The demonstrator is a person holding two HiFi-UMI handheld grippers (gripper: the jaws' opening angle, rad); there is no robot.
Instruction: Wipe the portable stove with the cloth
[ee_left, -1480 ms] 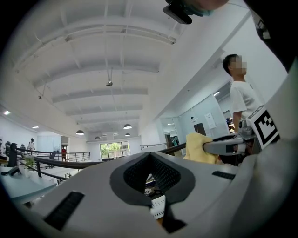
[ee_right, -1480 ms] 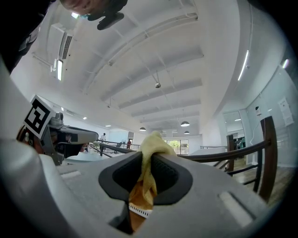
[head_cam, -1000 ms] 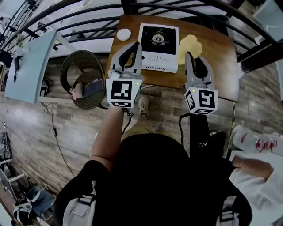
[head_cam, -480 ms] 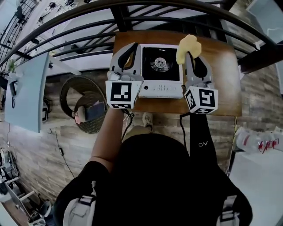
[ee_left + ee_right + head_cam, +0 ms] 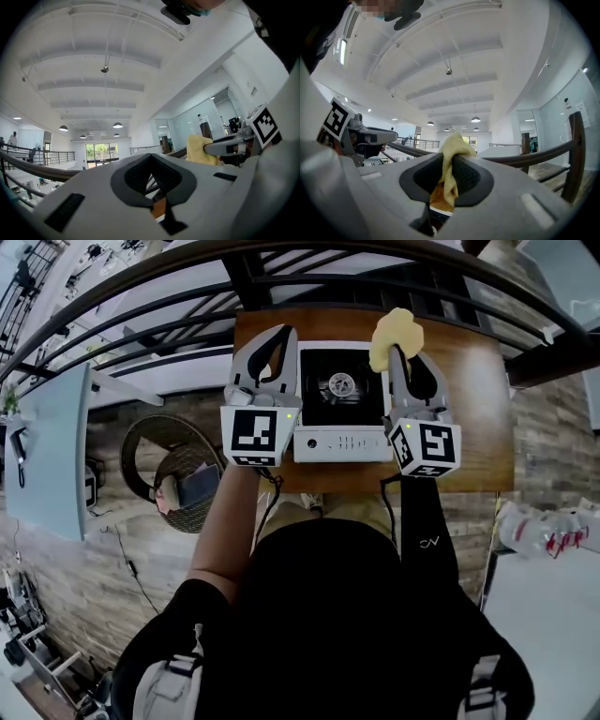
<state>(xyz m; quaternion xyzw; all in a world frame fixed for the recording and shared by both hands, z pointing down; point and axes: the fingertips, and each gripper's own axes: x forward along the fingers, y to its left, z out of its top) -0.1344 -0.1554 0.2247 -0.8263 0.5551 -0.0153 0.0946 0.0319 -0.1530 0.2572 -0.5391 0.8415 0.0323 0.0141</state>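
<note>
A white portable stove (image 5: 342, 399) with a black burner top sits on the wooden table (image 5: 473, 399), between my two grippers in the head view. My right gripper (image 5: 396, 357) is shut on a yellow cloth (image 5: 396, 334), held up beside the stove's far right corner. In the right gripper view the cloth (image 5: 452, 154) is pinched between the dark pads of the right gripper (image 5: 449, 164). My left gripper (image 5: 278, 337) hangs at the stove's left side, shut, with nothing in it. The left gripper view has the left gripper (image 5: 151, 161) aimed up at the ceiling, the cloth (image 5: 199, 149) off to the right.
Dark railing bars (image 5: 187, 287) run across behind the table. A round wicker chair (image 5: 173, 470) stands on the wood floor at the left, below the table. A pale blue-grey tabletop (image 5: 47, 456) is further left. White bags (image 5: 544, 531) lie at the right.
Both grippers have come forward over the table, so the stove now lies between them. The cloth, earlier next to the stove at the right gripper's tip, is now held up in that gripper.
</note>
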